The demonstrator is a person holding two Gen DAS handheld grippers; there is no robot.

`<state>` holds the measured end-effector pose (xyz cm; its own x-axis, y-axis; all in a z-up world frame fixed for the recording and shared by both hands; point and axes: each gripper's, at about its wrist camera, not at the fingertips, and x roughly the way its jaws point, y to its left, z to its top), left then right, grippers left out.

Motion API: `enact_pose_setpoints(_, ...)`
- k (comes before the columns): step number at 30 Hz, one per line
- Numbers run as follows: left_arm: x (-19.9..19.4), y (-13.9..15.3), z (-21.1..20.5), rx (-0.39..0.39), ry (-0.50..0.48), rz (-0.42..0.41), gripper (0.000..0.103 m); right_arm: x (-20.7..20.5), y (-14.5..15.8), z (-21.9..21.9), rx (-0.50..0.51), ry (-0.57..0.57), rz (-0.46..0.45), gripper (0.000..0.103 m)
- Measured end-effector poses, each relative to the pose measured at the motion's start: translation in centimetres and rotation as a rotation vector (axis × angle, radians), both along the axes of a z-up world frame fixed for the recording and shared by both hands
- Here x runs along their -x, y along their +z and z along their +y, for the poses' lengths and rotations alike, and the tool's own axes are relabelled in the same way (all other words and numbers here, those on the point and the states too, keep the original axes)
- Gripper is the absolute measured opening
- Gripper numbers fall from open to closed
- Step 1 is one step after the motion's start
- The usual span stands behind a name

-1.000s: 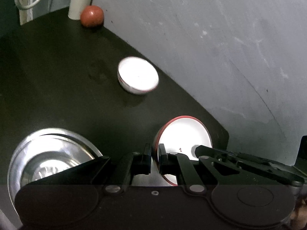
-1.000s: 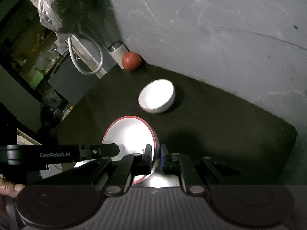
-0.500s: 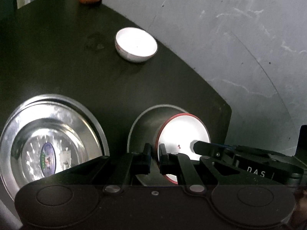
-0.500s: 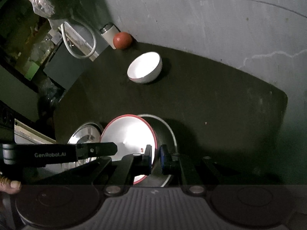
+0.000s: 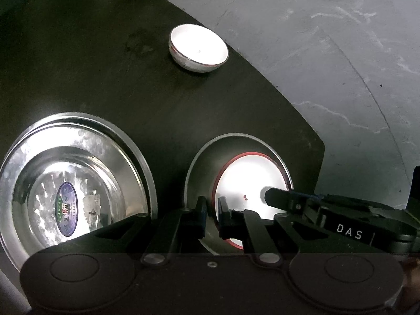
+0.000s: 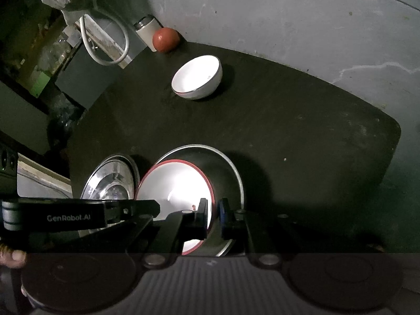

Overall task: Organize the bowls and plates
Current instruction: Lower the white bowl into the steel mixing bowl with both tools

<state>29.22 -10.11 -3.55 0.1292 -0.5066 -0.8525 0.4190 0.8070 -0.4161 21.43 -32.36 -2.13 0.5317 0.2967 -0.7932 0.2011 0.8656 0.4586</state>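
On the tabletop (image 5: 92,60), your left gripper (image 5: 212,211) and right gripper (image 6: 214,214) pinch the red-rimmed bowl (image 5: 252,181) inside the steel bowl (image 5: 207,155); the white bowl (image 5: 198,48) remains unstacked.

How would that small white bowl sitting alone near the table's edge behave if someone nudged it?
The small white bowl looks glazed and smooth, so it would probably slide easily on the dark table. Its rounded underside suggests it may rock. It looks ceramic, so likely breakable, and it sits close to the edge.
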Motion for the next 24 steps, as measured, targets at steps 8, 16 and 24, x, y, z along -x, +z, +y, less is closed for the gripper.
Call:
enact_pose_setpoints(8,-0.16,-0.74,-0.14,-0.001,0.008,0.018,0.008,-0.23,-0.20,0.13,0.004,0.008,0.017,0.010)
enact_pose_setpoints(16,-0.15,-0.99,-0.28,-0.001,0.007,0.019,0.008,-0.37,-0.53,-0.02,0.002,0.004,0.026,0.010)
enact_pose_setpoints(24,-0.14,-1.05,-0.27,0.001,0.007,0.016,0.010,-0.30,-0.46,0.05,0.009,0.002,0.021,0.012)
